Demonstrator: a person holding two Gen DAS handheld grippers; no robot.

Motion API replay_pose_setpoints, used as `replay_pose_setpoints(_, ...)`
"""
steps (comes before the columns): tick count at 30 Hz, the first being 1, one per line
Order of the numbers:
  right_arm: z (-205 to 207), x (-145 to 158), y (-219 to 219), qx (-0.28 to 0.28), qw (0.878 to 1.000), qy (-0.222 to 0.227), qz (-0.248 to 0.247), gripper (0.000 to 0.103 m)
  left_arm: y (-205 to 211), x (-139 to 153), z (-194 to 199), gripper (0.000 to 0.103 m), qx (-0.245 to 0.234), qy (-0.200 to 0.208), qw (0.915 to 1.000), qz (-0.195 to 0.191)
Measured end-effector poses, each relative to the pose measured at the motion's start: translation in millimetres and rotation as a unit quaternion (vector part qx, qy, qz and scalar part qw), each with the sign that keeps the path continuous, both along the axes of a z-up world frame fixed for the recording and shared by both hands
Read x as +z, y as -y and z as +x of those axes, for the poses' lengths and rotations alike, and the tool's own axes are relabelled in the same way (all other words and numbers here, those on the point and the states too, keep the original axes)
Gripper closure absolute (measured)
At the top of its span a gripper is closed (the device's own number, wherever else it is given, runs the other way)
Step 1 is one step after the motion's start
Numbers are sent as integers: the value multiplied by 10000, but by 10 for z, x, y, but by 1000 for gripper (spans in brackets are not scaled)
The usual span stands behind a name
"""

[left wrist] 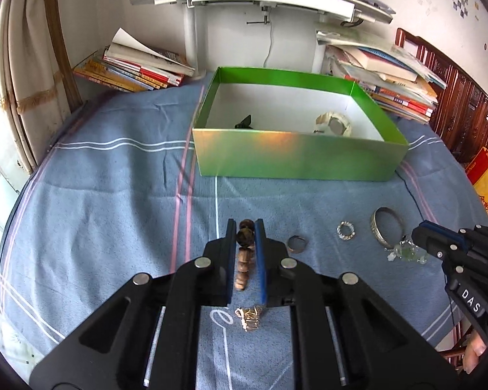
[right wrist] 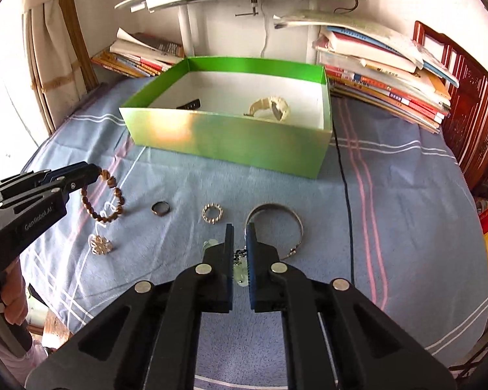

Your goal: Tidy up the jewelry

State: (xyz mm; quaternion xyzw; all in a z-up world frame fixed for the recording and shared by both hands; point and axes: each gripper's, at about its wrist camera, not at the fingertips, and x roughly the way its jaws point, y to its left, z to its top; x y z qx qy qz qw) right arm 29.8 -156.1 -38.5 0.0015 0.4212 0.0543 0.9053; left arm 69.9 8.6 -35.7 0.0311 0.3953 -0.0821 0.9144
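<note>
My left gripper is shut on a brown wooden bead bracelet, which hangs from it above the blue cloth; it also shows in the right wrist view. My right gripper is shut on a pale green crystal pendant piece, seen too in the left wrist view. On the cloth lie a dark ring, a pearl ring, a silver bangle and a gold brooch. The green box holds a cream watch and a black item.
Stacks of books lie behind the box at right and more books at left. A white desk post stands behind. A black cable crosses the cloth right of the box. A dark wooden chair is at far right.
</note>
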Motion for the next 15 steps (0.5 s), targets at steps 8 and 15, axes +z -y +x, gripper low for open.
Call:
replay_pose_setpoints(8,35,125,-40,60,9999,108,-18,96,23,276,0,91,-122,205,9997,-3)
replay_pose_setpoints(15,262,744,56,48,9960,877,131,96,184,872,234,91,-333,783,9964,60)
